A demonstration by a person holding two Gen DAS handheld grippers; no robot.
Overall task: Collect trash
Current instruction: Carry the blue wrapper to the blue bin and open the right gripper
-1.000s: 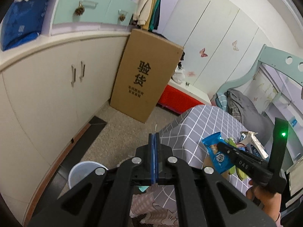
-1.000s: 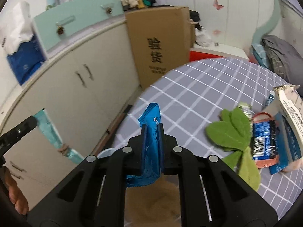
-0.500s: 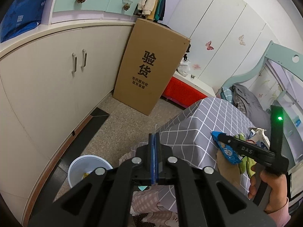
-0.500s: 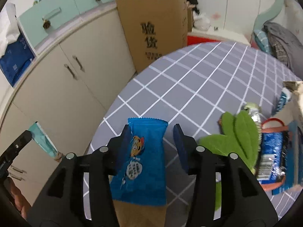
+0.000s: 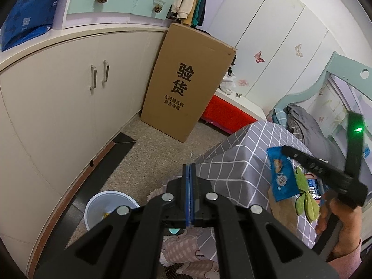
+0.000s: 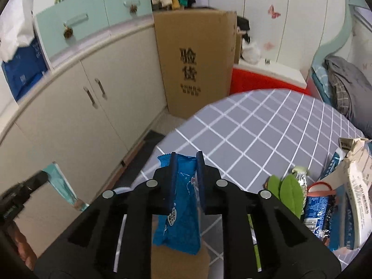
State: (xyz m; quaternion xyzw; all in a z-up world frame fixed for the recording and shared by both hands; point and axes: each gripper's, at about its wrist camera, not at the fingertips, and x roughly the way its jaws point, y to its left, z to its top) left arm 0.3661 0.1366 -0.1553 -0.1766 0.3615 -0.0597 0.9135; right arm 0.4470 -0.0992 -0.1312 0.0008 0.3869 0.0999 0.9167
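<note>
Regrip under way: your right tongs (image 6: 185, 160), wide apart half a second ago, closing on blue foil snack wrapper (image 6: 180, 211), now lifted off grey checked desk (image 6: 267, 125). Left tongs (image 5: 190, 171) fully shut on thin teal scrap. White bin (image 5: 109, 207) waits on floor, near left.

Blue snack wrapper (image 6: 180, 200), crinkled, hanging upright above the checked table's edge (image 6: 244, 125)

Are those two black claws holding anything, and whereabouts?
The right gripper, jaws closing, holds a blue snack wrapper near its top end. The left gripper pinches a teal wrapper.
</note>
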